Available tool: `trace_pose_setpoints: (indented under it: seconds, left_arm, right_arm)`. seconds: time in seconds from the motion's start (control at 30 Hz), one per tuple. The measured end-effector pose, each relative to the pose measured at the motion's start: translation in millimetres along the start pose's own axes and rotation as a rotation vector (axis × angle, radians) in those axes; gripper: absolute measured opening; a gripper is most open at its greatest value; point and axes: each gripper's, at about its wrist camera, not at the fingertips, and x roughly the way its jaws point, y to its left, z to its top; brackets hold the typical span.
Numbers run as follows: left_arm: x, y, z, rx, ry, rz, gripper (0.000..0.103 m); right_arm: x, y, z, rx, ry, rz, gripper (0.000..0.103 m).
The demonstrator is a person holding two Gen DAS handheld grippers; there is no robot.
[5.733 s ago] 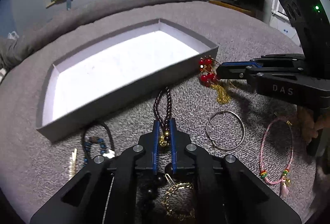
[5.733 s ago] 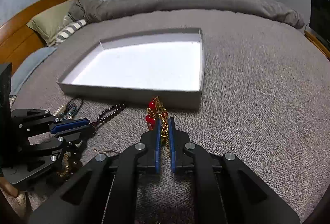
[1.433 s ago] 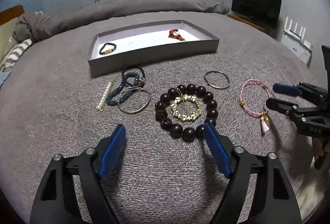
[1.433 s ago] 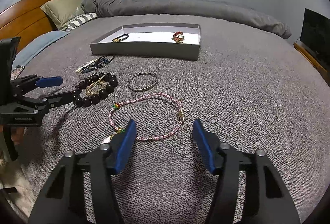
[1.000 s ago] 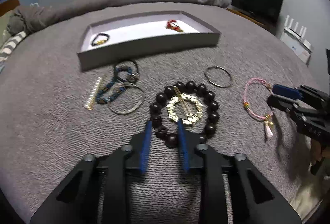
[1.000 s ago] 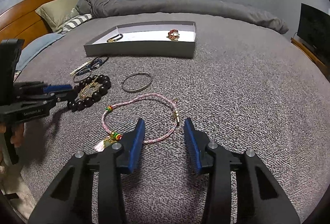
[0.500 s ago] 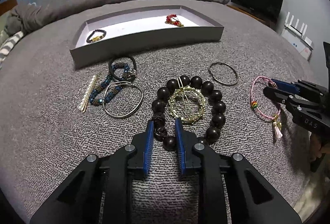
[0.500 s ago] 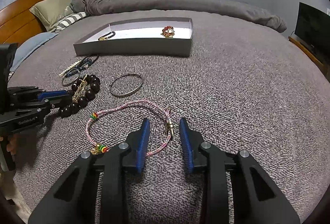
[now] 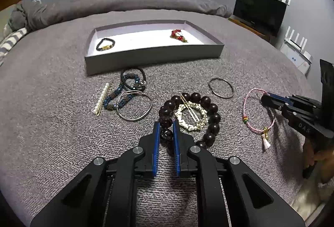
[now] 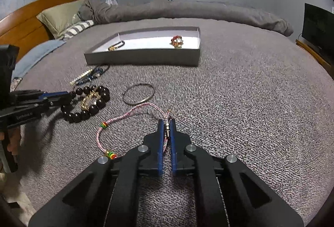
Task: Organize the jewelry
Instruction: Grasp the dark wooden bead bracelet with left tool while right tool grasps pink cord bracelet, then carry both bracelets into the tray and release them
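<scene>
Both grippers have just been closing: the left gripper (image 9: 166, 129) pinches one bead of the dark bead bracelet (image 9: 205, 101) on the bed (image 9: 52, 133), and the right gripper (image 10: 166, 128) clamps the pink cord bracelet (image 10: 125, 115) at its metal clasp, beside it. Judging by looks, the beads are hard, round and likely to slip or swing on their string, while the cord is light and limp, so the clasp is the firmest hold. Two pieces lie in the grey tray (image 9: 154, 55); roughly eight more lie loose on the bed, two of them plain metal bangles.
</scene>
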Motion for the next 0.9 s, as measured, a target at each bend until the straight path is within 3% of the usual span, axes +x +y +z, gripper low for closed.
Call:
trace_pose_setpoints:
  seconds: [0.17, 0.9]
  left_arm:
    - [-16.2, -13.7, 7.2, 0.068, -0.064, 0.007, 0.013]
    - [-50.4, -16.5, 60.3, 0.120, -0.149, 0.002, 0.013]
  right_arm:
    - [-13.6, 7.0, 6.7, -0.026, -0.071, 0.009, 0.005]
    - [-15.5, 4.8, 49.3, 0.029, -0.084, 0.033, 0.005]
